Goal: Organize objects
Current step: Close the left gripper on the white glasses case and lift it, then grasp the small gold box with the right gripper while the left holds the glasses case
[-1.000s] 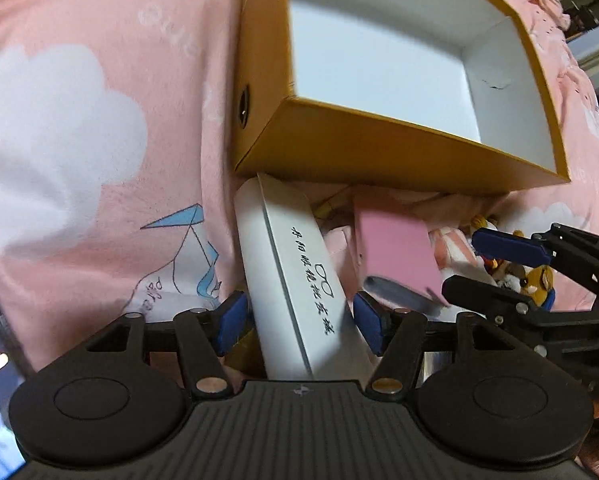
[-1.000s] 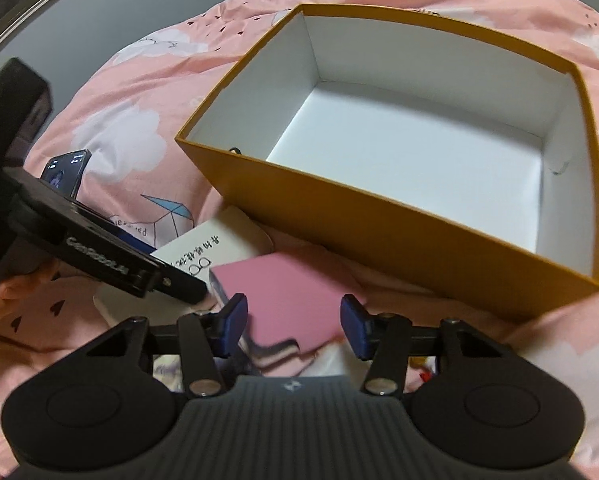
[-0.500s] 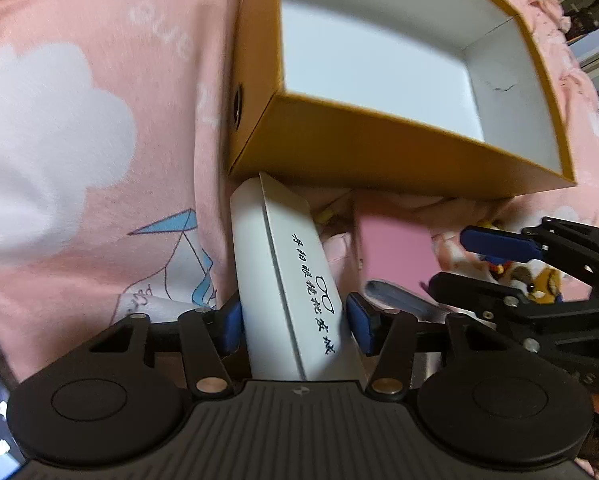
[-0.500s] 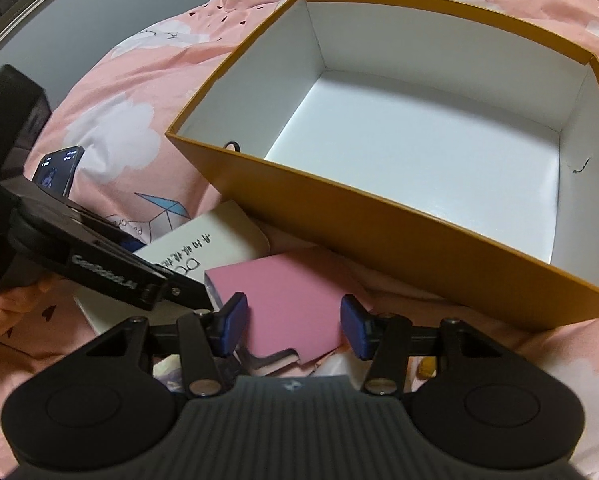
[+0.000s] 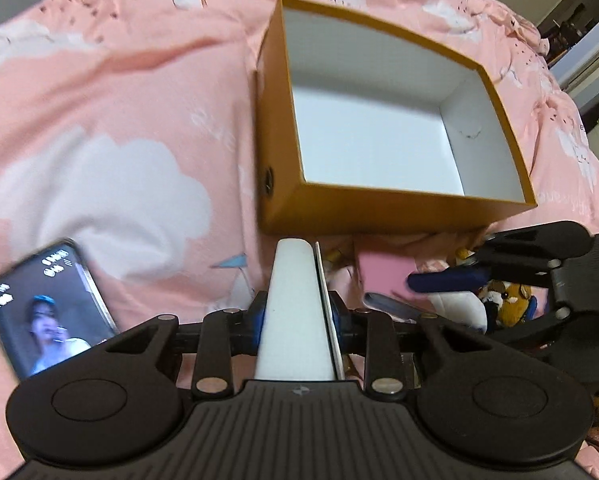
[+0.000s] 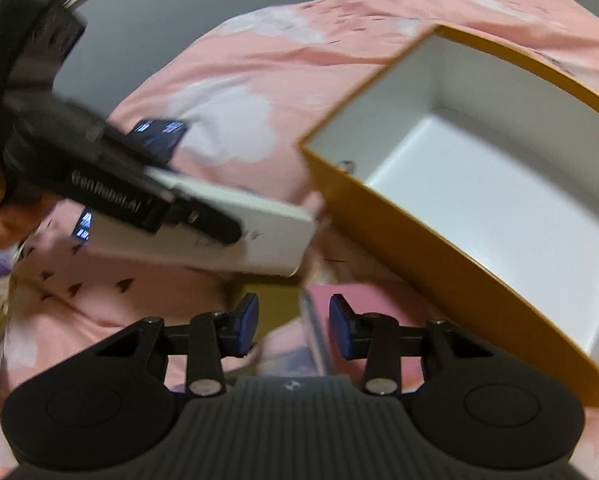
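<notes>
Left gripper [image 5: 299, 316]: clamped on a long white case [image 5: 295, 312], which runs straight out between the blue pads [image 5: 259, 320] and is held off the bed. From the right wrist view the same white case [image 6: 235, 232] sits ahead and left of the right gripper, its far end close to the box corner.

Right gripper [image 6: 293, 326]: parted, nothing between its pads [image 6: 247, 322]. A pink notebook [image 6: 363, 300] lies directly below and just ahead of them; whether they touch it cannot be told through the blur. From the left wrist view the right gripper [image 5: 443, 282] hovers to the right, over the pink notebook [image 5: 383, 272].

Cardboard box [image 5: 379, 208]: orange outside, white inside, lid off, nothing in it. It stands ahead of the left gripper, just beyond the tip of the case; ahead and right of the right gripper [image 6: 419, 248].

Phone [image 5: 47, 304]: screen lit, lying on the bed left of the left gripper.

Plush toy [image 5: 507, 300]: brown, right of the left gripper, partly behind the right gripper.

Bed [image 5: 119, 120]: pink cover with white clouds, carrying all items.
</notes>
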The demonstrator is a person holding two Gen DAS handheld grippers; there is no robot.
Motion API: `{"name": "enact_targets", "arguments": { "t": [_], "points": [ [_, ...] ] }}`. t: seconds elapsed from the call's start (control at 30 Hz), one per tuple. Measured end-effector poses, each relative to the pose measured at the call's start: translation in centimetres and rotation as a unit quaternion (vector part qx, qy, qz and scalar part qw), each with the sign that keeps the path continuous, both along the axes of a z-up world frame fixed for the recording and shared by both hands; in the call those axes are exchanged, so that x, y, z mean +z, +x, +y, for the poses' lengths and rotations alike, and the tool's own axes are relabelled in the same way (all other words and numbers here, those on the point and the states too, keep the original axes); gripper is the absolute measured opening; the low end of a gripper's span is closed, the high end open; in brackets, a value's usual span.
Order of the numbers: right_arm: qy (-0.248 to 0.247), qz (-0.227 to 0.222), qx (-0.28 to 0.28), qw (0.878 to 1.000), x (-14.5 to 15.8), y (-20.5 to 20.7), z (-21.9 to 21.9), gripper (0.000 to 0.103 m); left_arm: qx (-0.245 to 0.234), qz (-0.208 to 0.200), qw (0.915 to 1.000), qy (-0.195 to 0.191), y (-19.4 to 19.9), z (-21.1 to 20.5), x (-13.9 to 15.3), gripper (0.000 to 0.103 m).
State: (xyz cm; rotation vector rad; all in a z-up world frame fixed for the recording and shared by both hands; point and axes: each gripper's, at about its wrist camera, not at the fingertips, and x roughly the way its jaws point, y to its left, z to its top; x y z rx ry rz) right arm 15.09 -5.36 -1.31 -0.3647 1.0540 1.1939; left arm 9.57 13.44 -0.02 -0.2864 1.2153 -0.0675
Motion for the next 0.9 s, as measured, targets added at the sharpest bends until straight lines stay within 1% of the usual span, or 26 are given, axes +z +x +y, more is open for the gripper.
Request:
{"name": "enact_targets", "arguments": {
  "t": [0.1, 0.17, 0.23, 0.33, 0.43, 0.47, 0.57, 0.67, 0.8, 0.9],
  "points": [
    [-0.017, 0.003, 0.031, 0.999, -0.9, -0.5, 2.2, 0.042, -0.004, -0.010, 0.9996, 0.027, -0.2, -0.1, 0.5, 0.033],
    [-0.031, 0.009, 0.050, 0.998, -1.9, -1.1, 3.9, 0.042, -0.005, -0.007, 0.9993, 0.037, -0.2, -0.1, 0.4, 0.033],
    [-0.044, 0.006, 0.064, 0.997, -2.6, -1.7, 4.9, 0.042, -0.005, -0.001, 0.9991, 0.041, -0.3, 0.0, 0.0, 0.033],
    [-0.068, -0.009, 0.080, 0.994, -3.6, -2.7, 6.3, 0.042, -0.007, 0.011, 0.9991, 0.041, -0.3, 0.5, -0.3, 0.033],
    [-0.084, -0.012, 0.093, 0.992, -4.3, -3.4, 7.2, 0.042, -0.011, 0.024, 0.9989, 0.038, -0.2, 1.0, -0.6, 0.033],
    [-0.092, -0.016, 0.096, 0.991, -4.6, -3.6, 7.5, 0.044, -0.014, 0.027, 0.9988, 0.039, -0.3, 1.1, -0.6, 0.033],
    [-0.111, -0.044, 0.103, 0.988, -5.2, -4.2, 8.1, 0.046, -0.025, 0.041, 0.9981, 0.039, -0.1, 1.3, -0.8, 0.033],
    [-0.120, -0.056, 0.109, 0.985, -5.4, -4.5, 8.5, 0.047, -0.036, 0.055, 0.9969, 0.043, 0.3, 1.4, -1.0, 0.033],
    [-0.132, -0.068, 0.118, 0.982, -5.8, -5.0, 9.0, 0.054, -0.053, 0.084, 0.9941, 0.045, 0.8, 1.4, -1.5, 0.033],
    [-0.139, -0.077, 0.124, 0.979, -6.1, -5.4, 9.3, 0.056, -0.067, 0.109, 0.9906, 0.048, 1.5, 1.2, -2.0, 0.033]
  ]
}}
